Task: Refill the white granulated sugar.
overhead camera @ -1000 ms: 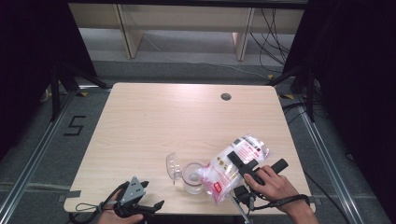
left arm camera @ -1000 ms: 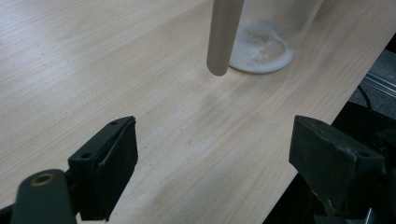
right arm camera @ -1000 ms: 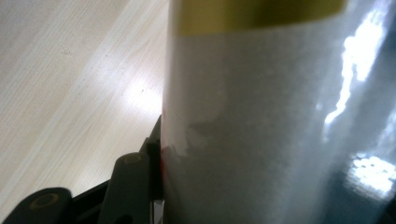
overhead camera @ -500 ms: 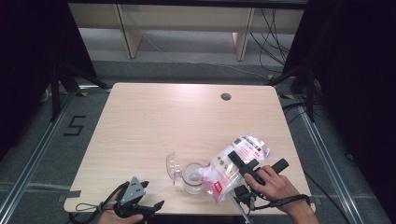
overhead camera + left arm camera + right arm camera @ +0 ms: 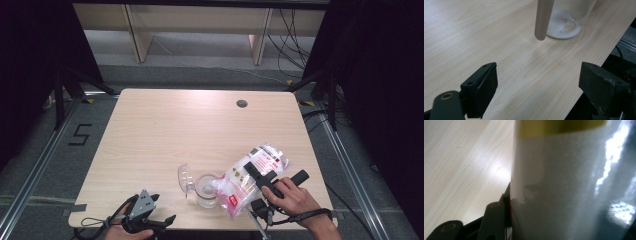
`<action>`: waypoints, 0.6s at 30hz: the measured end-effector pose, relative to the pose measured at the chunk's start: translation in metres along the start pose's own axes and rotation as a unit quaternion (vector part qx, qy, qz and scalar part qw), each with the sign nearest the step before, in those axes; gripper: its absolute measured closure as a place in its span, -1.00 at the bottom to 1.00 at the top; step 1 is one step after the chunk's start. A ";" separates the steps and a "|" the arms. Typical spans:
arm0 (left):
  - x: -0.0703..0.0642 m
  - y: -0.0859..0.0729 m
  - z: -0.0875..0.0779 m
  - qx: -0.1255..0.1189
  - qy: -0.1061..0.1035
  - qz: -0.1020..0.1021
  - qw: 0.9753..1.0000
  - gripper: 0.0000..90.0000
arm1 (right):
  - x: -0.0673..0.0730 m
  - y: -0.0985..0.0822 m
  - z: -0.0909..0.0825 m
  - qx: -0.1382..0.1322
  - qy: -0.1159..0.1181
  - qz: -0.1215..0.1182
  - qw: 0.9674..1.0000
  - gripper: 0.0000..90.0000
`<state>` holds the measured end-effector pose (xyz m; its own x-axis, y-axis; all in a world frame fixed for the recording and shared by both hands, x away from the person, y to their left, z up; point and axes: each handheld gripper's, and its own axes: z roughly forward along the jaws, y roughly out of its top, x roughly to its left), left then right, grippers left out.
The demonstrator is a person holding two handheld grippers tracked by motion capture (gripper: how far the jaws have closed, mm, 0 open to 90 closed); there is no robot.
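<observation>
table (image 5: 165,130) evenly lit w/ dark surrounds; glare on blurred bag (image 5: 564,190) up close.

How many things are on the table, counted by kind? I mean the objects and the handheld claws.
Clear plastic cup: 1
Clear domed lid: 1
Bag of white powder: 1
Handheld claws: 2, left claw and right claw
Total: 5

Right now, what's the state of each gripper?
Left gripper: open, nothing between its jaws, low over the table.
Right gripper: shut on the bag, tilted over the clear cup.
</observation>
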<state>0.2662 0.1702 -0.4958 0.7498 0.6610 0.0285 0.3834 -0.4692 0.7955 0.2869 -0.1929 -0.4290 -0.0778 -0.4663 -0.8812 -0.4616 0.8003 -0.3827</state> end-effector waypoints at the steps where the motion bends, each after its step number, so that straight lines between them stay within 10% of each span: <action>1: 0.000 0.000 0.000 -0.001 -0.001 0.001 1.000 -0.66 | 0.000 0.000 0.000 0.000 0.000 -0.001 1.000 0.21; 18: 0.000 0.000 0.000 0.000 0.001 0.000 1.000 -0.66 | -0.001 -0.001 -0.001 0.001 0.002 -0.004 1.000 0.22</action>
<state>0.2661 0.1703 -0.4956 0.7484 0.6626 0.0291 0.3837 -0.4683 0.7959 0.2868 -0.1934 -0.4281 -0.0773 -0.4747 -0.8768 -0.4613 0.7966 -0.3906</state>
